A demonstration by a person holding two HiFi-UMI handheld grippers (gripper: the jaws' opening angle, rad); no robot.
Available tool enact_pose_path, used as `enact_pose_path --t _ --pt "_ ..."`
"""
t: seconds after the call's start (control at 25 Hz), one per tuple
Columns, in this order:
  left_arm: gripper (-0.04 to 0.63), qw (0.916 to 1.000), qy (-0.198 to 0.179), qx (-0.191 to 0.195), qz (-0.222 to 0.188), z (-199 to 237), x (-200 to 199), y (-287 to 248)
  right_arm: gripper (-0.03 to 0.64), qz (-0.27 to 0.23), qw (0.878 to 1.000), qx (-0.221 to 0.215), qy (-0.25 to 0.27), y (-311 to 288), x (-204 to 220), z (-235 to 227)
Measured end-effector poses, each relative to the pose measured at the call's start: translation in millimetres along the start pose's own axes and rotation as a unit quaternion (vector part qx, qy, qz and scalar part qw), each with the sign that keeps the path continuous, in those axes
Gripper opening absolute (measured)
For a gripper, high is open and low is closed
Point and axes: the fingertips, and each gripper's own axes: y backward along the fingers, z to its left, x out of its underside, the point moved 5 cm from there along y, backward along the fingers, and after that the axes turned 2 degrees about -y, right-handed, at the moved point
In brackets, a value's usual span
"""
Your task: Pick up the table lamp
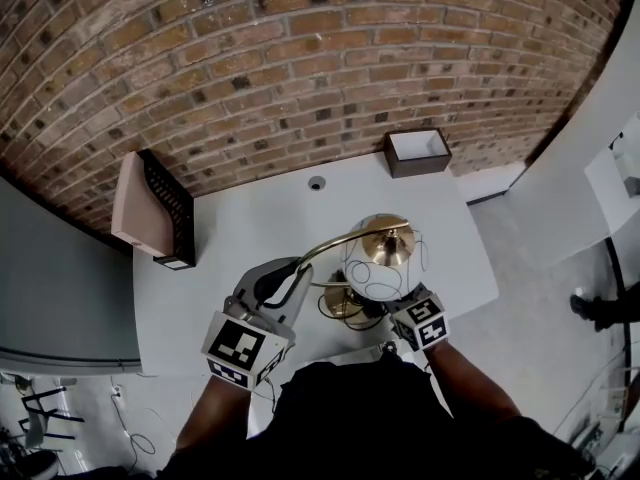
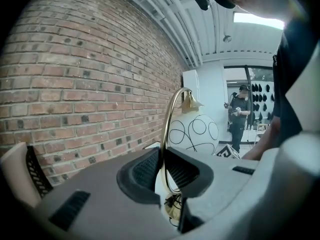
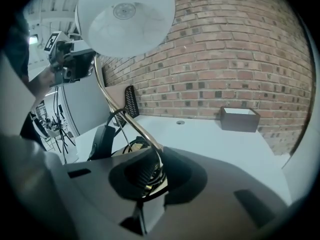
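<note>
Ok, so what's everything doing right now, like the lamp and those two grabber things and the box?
left gripper: shut on the lamp stem.
right gripper: shut on the lamp stem.
table lamp: upright, held by both grippers.
brown box: open at the top, resting on the table.

A lab-like workroom: bare brick wall (image 1: pixel 300 68), plain white table (image 1: pixel 290 218), exposed ceiling pipes (image 2: pixel 172 19) overhead.
</note>
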Motion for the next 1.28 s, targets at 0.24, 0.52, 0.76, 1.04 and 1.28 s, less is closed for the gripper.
enact_pose_path --t 0.24,0.52,0.76,1.04,1.28 --pt "0.043 0.9998 -0.003 0.022 0.001 -6 1 12 0.056 -0.006 1.000 0.017 -0.016 13 6 13" --pt "0.043 0.9991 -0.017 0.037 -0.008 -10 -11 20 0.057 -0.014 0.999 0.025 -0.020 22 4 23" --pt "0.043 0.9990 -0.021 0.040 -0.009 -14 -15 22 0.055 -0.017 0.999 0.025 -0.019 27 4 26" --pt "0.043 0.9991 -0.019 0.038 -0.007 -16 -14 23 0.056 -0.016 1.000 0.021 -0.016 26 4 25" --pt "0.043 0.9992 -0.021 0.035 -0.008 -18 -14 24 0.055 -0.013 1.000 0.016 -0.012 26 5 25"
